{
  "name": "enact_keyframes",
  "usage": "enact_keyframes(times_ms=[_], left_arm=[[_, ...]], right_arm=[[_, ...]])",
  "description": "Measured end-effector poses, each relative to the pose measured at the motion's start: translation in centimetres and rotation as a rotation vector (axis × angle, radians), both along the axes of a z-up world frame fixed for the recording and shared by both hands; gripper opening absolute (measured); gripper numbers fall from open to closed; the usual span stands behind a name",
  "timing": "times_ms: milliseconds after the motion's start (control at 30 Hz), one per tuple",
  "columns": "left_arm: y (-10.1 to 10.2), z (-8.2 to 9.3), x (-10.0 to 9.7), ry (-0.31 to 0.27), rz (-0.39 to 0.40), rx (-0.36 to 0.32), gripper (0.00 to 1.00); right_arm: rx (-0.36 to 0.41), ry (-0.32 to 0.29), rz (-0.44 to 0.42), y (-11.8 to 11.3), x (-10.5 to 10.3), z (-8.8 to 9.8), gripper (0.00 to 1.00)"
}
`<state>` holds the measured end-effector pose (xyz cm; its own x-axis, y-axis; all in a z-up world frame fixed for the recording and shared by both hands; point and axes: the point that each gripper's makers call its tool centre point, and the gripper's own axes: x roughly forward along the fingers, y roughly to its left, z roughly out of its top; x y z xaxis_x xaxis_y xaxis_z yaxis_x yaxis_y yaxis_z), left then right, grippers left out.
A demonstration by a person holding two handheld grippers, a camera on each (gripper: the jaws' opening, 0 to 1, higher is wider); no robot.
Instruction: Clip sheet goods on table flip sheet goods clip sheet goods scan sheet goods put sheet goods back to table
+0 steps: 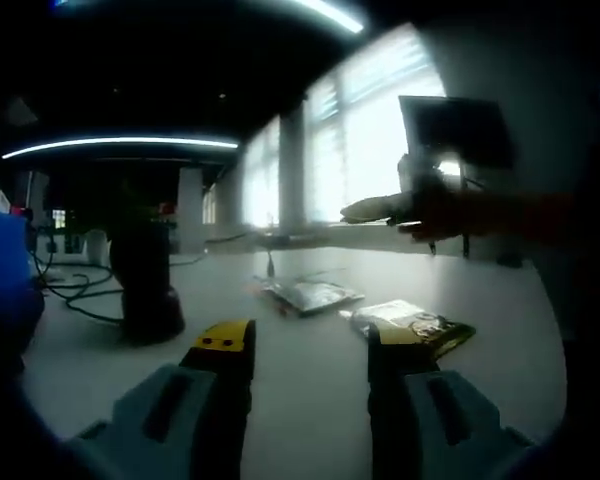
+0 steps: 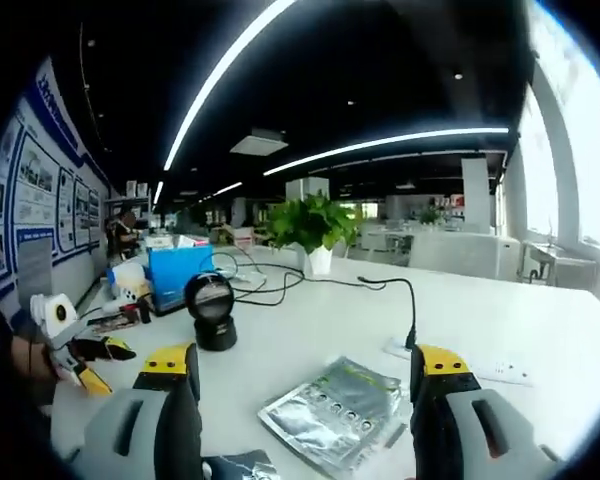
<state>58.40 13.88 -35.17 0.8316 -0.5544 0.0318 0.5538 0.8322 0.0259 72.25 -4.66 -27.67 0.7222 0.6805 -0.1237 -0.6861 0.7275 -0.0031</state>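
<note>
Two sheet goods lie flat on the white table (image 1: 280, 400): a silver foil packet (image 1: 310, 295) and a darker packet with yellow print (image 1: 412, 326). My left gripper (image 1: 310, 345) hovers low over the table just short of them, jaws open and empty. In the right gripper view the silver packet (image 2: 330, 410) lies between and a little beyond my open, empty right gripper (image 2: 305, 365). The dark packet (image 2: 235, 468) peeks in at the bottom edge. A hand holds the left gripper (image 2: 80, 368) at the far left of that view.
A black round-headed scanner (image 2: 210, 310) stands on the table left of the packets, also seen as the dark scanner (image 1: 145, 290). Behind are a blue box (image 2: 180, 270), cables, a potted plant (image 2: 310, 225), a gooseneck stalk (image 2: 412, 315) and a monitor (image 1: 455, 130).
</note>
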Motion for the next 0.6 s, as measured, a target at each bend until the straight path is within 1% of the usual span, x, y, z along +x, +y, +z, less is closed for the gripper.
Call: enact_keyframes(times_ms=[33, 100, 133, 167, 267, 333, 400, 433, 467, 600], left_arm=[[0.1, 0.0, 0.1, 0.001, 0.005, -0.001, 0.38], [0.2, 0.1, 0.3, 0.001, 0.014, -0.007, 0.38], [0.3, 0.1, 0.4, 0.002, 0.016, -0.011, 0.38], [0.3, 0.1, 0.5, 0.005, 0.017, -0.015, 0.38], [0.4, 0.2, 0.5, 0.007, 0.021, -0.027, 0.38], [0.5, 0.1, 0.5, 0.014, 0.021, -0.032, 0.38], [0.6, -0.6, 0.7, 0.041, 0.028, -0.02, 0.37], [0.6, -0.7, 0.8, 0.047, 0.031, -0.012, 0.37], [0.6, -0.7, 0.8, 0.048, 0.031, -0.018, 0.37], [1.1, -0.9, 1.1, 0.061, 0.047, -0.033, 0.37]], right_arm=[[0.004, -0.009, -0.011, -0.6, -0.3, 0.2, 0.81], [0.004, -0.052, -0.043, -1.8, -1.2, 0.7, 0.81], [-0.009, -0.066, -0.05, -2.4, -1.4, 0.7, 0.8], [-0.006, -0.074, -0.056, -3.0, -1.7, 0.8, 0.8], [0.046, -0.068, -0.075, -4.7, -2.6, 1.2, 0.8], [0.046, -0.072, -0.075, -5.1, -3.1, 1.2, 0.8], [0.013, -0.098, -0.081, -5.7, -3.4, 1.0, 0.8], [0.01, -0.103, -0.077, -5.9, -3.6, 0.9, 0.8], [0.009, -0.104, -0.077, -6.1, -3.7, 0.7, 0.8], [0.016, -0.104, -0.119, -7.0, -3.8, -0.1, 0.79]])
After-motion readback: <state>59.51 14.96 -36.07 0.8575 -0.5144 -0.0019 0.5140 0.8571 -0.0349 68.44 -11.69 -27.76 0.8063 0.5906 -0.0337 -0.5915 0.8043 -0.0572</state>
